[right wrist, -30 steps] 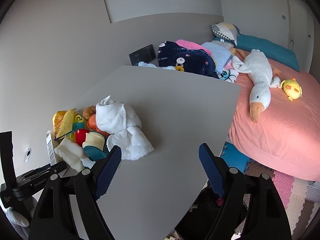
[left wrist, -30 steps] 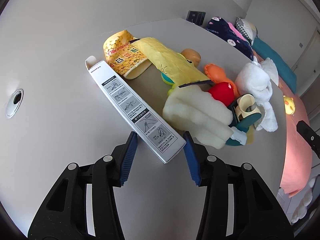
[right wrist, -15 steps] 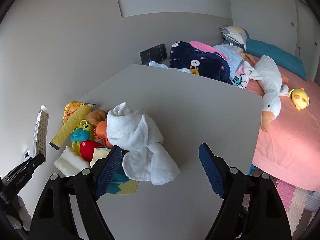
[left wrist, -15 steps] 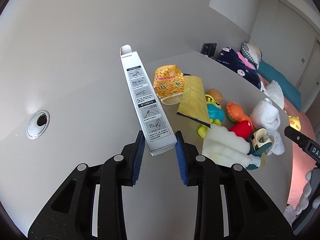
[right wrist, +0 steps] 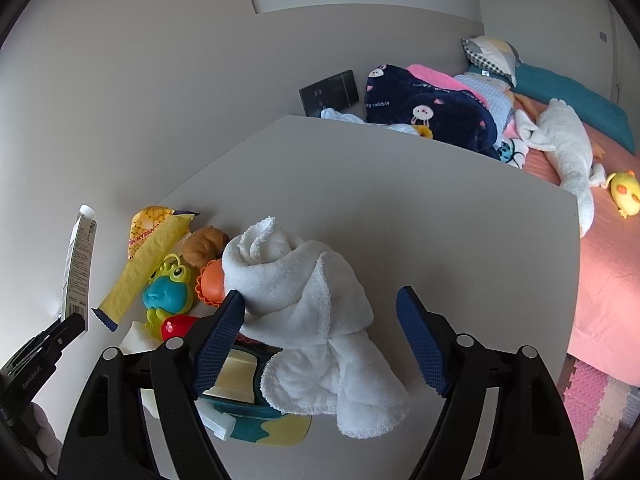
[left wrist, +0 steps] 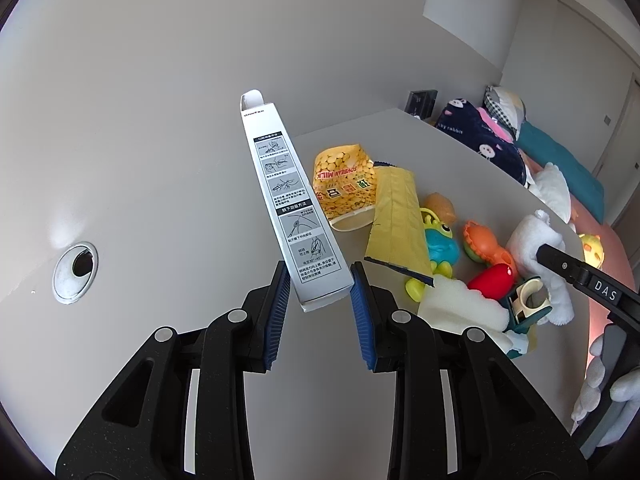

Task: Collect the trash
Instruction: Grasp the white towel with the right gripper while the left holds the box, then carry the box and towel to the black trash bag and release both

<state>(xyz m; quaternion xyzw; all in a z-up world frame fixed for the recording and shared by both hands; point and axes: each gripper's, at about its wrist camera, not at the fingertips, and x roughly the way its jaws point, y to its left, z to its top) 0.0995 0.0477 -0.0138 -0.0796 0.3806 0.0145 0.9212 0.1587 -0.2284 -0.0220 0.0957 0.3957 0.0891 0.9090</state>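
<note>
Above the desk (left wrist: 160, 208), the left tongs (left wrist: 318, 300) are closed on the lower end of a long white carton (left wrist: 290, 204), which stands nearly upright and clear of the surface. The blue pads (left wrist: 362, 312) contact only the bottom portion of the carton; most of its length extends unsupported above the grip. The right tongs (right wrist: 320, 336) are wide open and hold nothing, positioned over the white towel (right wrist: 304, 292).

Other candidate trash lies on the desk just beside the carton: a yellow soybean milk cup (left wrist: 346, 184) on its side and a flat yellow wrapper (left wrist: 396, 220) that partly overlaps the cup. Toys, including a green frog toy (left wrist: 438, 244), lie in contact with the wrapper.

Probable faults from this state:
- The carton may pivot or slip between the pads during transport, because the grip sits at one end of a long, light body.
- Excess closing force may crush the hollow carton.
- A low sweep may strike the cup or the toys.

No trash receptacle is visible in either view.
</note>
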